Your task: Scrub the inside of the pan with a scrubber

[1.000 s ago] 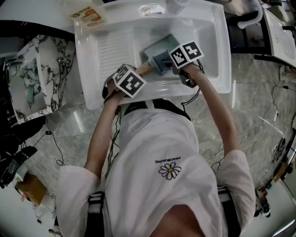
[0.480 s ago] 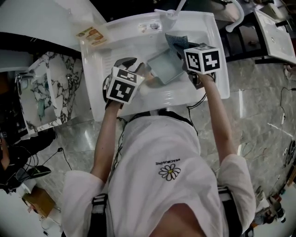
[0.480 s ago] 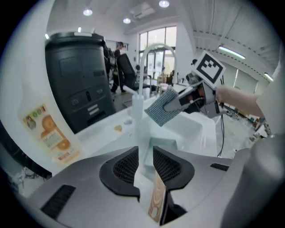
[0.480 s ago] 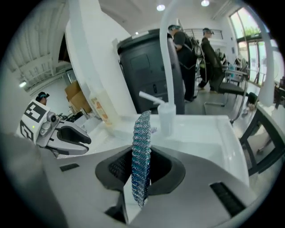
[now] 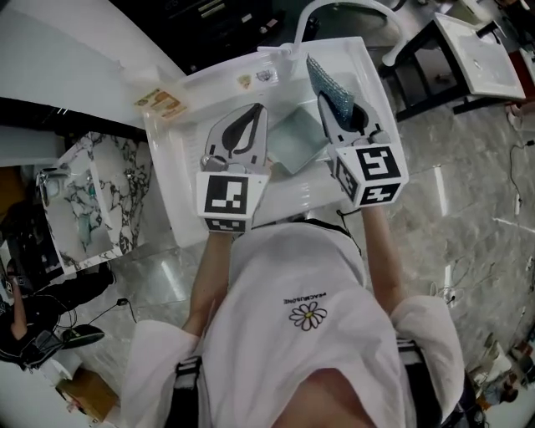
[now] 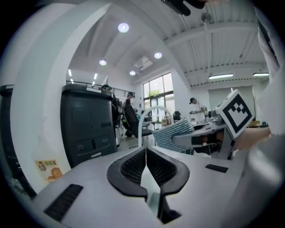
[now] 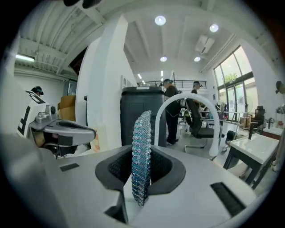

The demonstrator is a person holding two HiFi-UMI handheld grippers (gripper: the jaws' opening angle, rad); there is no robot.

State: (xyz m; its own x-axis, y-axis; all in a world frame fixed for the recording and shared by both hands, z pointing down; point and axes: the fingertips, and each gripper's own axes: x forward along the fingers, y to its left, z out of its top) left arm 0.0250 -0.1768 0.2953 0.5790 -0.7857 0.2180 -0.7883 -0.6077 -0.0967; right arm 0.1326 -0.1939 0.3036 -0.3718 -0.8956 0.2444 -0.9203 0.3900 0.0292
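Note:
A grey-green square pan lies in the basin of the white sink, partly hidden under both raised grippers. My right gripper is shut on a blue-silver mesh scrubber, which stands upright between its pads and also shows in the left gripper view. My left gripper hangs above the basin's left side. Its jaws have just been closing and now meet with nothing between them. Both grippers are held well above the pan, pointing nearly level.
A white arched faucet rises behind the sink. A printed packet lies on the sink's back left corner. A marble-patterned shelf stands at the left, another white basin at the right, a dark bin and people beyond.
Both grippers have risen out of the sink toward the camera and tilted up to nearly level. The left jaws, open near the pan's handle before, have closed empty. The pan stays in the basin.

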